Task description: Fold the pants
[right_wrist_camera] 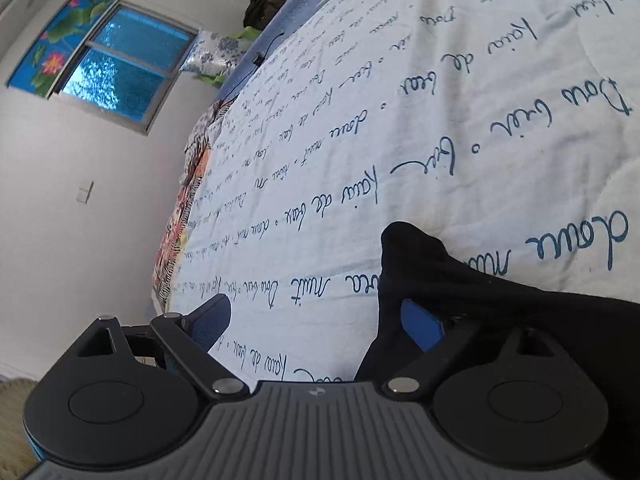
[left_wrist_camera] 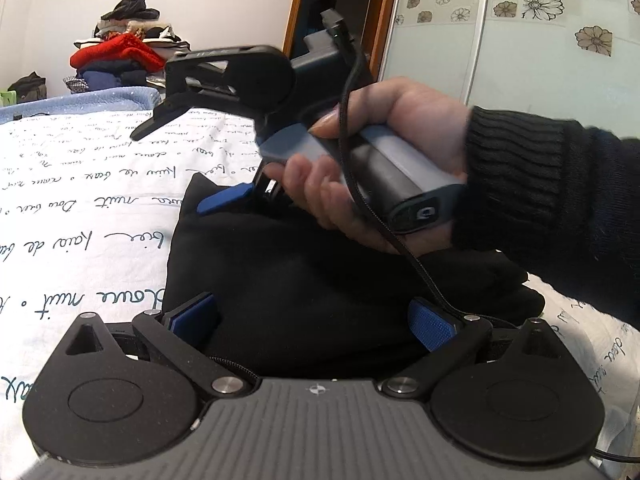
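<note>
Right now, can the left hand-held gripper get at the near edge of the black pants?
Probably yes. The left hand-held gripper is open right over the black pants, nothing between. The right hand-held gripper works the far corner, apart.

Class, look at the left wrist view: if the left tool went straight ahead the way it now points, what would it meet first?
Most likely the black pants, which already lie between the open fingers of the left tool. Beyond them is the hand holding the right tool; depth is unclear.

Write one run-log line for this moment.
black fabric pants: folded on bed | left hand-held gripper: open | right hand-held gripper: open, at pants corner
</note>
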The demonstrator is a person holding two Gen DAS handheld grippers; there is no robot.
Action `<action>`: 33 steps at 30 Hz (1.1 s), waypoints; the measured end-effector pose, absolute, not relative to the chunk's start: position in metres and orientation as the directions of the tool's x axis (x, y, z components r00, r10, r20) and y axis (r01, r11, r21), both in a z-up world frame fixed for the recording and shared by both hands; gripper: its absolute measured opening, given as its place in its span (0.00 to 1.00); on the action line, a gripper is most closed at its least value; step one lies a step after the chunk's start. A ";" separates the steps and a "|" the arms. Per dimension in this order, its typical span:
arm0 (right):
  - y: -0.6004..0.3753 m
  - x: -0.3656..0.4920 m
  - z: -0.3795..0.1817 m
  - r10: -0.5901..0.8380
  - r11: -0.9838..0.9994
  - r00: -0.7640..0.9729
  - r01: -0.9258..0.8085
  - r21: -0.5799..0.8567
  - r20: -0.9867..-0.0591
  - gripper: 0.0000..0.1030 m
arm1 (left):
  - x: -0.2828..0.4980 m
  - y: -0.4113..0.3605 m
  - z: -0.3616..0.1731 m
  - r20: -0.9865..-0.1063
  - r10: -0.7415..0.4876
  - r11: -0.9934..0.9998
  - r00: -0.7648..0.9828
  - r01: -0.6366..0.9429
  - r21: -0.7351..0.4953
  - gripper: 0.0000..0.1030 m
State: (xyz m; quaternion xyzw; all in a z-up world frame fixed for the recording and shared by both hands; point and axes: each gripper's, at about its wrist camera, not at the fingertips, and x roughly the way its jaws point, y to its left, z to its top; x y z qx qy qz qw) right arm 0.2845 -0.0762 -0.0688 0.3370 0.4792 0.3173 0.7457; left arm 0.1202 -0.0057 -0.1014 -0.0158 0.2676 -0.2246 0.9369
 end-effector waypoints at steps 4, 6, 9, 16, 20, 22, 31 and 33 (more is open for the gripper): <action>-0.125 0.245 -0.039 0.833 0.484 0.389 -0.164 0.859 -0.395 0.91 | 0.119 -0.001 -0.102 -0.488 -0.436 0.896 0.756 0.413 -0.162 1.00; -0.158 0.214 -0.022 0.830 0.472 0.431 -0.207 0.857 -0.353 0.91 | 0.119 0.000 -0.103 -0.487 -0.439 0.895 0.755 0.413 -0.167 1.00; -0.206 0.175 -0.018 0.817 0.456 0.477 -0.190 0.869 -0.324 0.91 | 0.120 0.002 -0.103 -0.488 -0.438 0.895 0.755 0.413 -0.165 1.00; -0.236 0.137 -0.068 0.748 0.534 0.552 -0.171 0.828 -0.369 0.92 | 0.120 -0.003 -0.104 -0.496 -0.428 0.899 0.756 0.416 -0.141 1.00; -0.232 0.124 -0.051 0.708 0.572 0.574 -0.127 0.810 -0.410 0.93 | 0.120 -0.003 -0.105 -0.498 -0.419 0.902 0.759 0.412 -0.132 1.00; -0.242 0.109 -0.045 0.747 0.493 0.575 -0.141 0.859 -0.334 0.93 | 0.119 -0.003 -0.105 -0.499 -0.417 0.903 0.760 0.410 -0.130 1.00; -0.268 0.061 -0.082 0.708 0.369 0.677 -0.112 0.923 -0.201 0.93 | 0.120 -0.007 -0.105 -0.505 -0.404 0.907 0.763 0.407 -0.110 1.00; -0.271 0.055 -0.073 0.681 0.369 0.704 -0.093 0.925 -0.201 0.94 | 0.120 -0.007 -0.105 -0.504 -0.400 0.908 0.766 0.405 -0.107 1.00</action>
